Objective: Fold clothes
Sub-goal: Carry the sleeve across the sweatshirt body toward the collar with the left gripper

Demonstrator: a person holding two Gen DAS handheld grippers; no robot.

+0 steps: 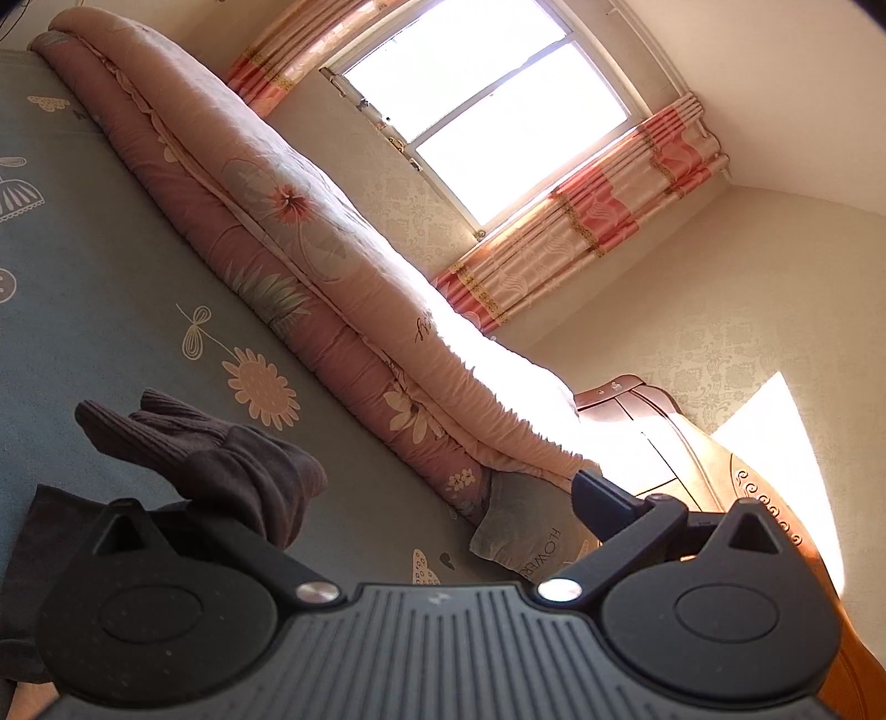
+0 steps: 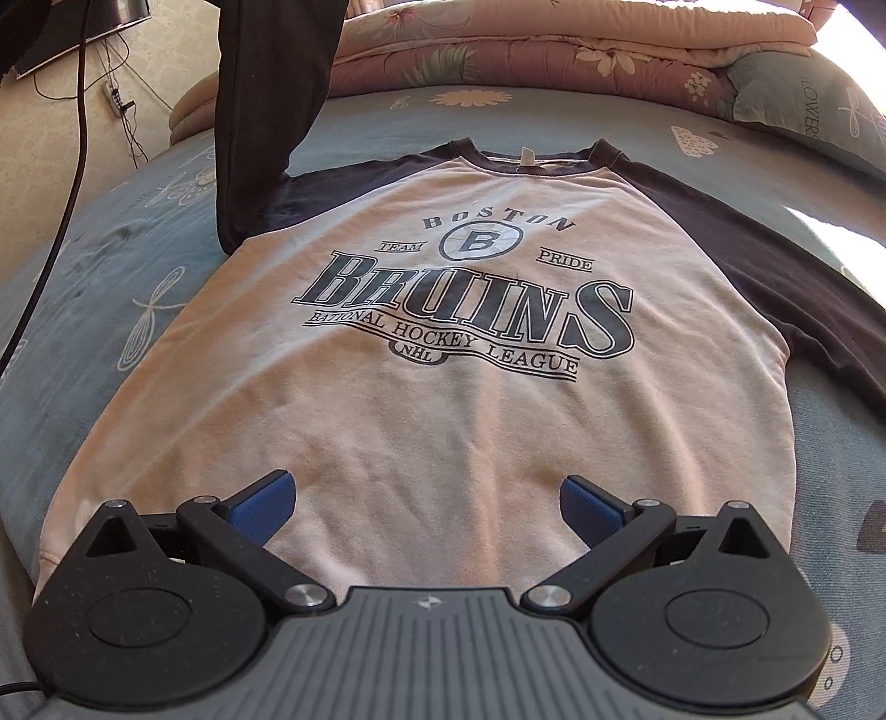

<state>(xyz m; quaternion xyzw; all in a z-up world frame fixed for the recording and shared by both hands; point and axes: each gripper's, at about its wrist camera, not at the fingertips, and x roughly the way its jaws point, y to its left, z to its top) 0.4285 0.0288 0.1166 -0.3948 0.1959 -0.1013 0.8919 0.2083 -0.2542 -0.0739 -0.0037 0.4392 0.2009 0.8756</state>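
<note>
A pale pink sweatshirt (image 2: 432, 421) with dark sleeves and a Boston Bruins print lies flat, front up, on the blue-grey bed sheet (image 2: 88, 343). Its left sleeve (image 2: 266, 111) is lifted up off the bed, out of the top of the right wrist view. My right gripper (image 2: 429, 501) is open, hovering over the lower hem, empty. In the left wrist view the dark ribbed cuff (image 1: 221, 459) of that sleeve drapes over the left finger of my left gripper (image 1: 421, 515). The jaws stand wide apart; the left fingertip is hidden by the cloth.
A folded pink floral quilt (image 1: 310, 266) lies along the far side of the bed, also in the right wrist view (image 2: 554, 50). A grey pillow (image 2: 803, 105) is at the far right. A wooden headboard (image 1: 692, 459), window and curtains are behind. Cables (image 2: 72, 155) hang at left.
</note>
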